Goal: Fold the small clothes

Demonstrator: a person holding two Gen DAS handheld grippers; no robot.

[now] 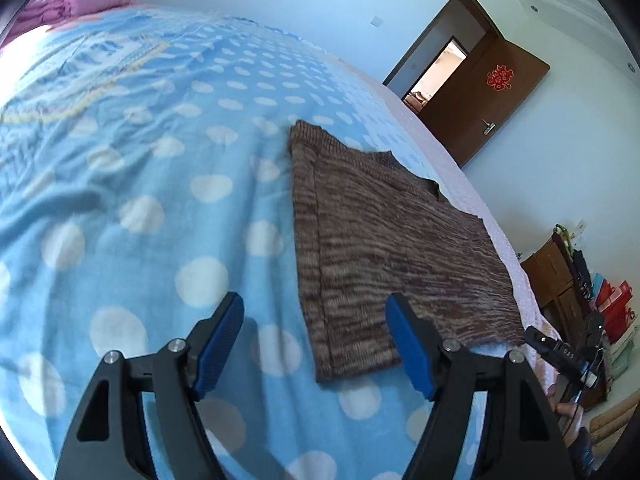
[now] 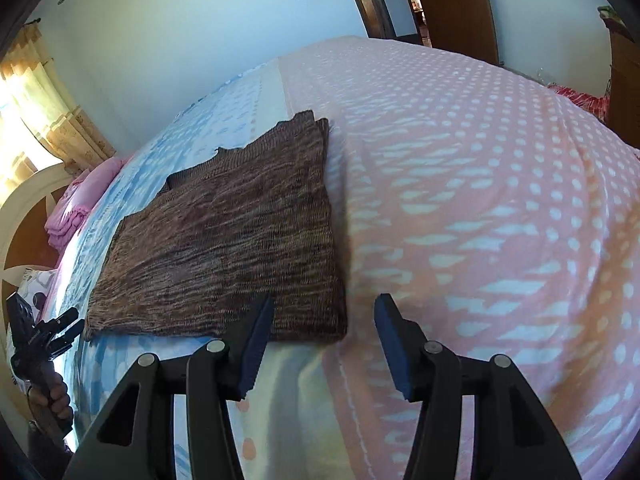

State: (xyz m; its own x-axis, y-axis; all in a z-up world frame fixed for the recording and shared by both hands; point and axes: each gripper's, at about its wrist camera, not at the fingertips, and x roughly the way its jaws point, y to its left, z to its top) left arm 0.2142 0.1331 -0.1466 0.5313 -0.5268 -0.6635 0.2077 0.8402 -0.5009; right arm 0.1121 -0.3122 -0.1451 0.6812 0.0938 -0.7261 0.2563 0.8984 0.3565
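The brown knitted sweater (image 1: 384,248) lies flat on the bed (image 1: 132,208), already folded into a rough rectangle, with its neckline towards the far side and its hem edge nearest the person. It sits where the blue dotted blanket meets the pink patterned one (image 2: 500,208). Both tools hover above the near edge of the bed with nothing in them: the left gripper (image 1: 316,344) has its jaws spread wide over the sweater's near left corner, and the right gripper (image 2: 324,340) is just as wide, its left finger over the near right corner. To my eye the next fold would be made from this near edge, so each gripper ought to come down on its own corner, pinch through all the knitted layers at once, and lift evenly. The knit looks thick and a bit floppy, so a shallow grip might catch only the top layer and pull the earlier fold apart. Carrying both corners towards the far edge together should keep the sides square.
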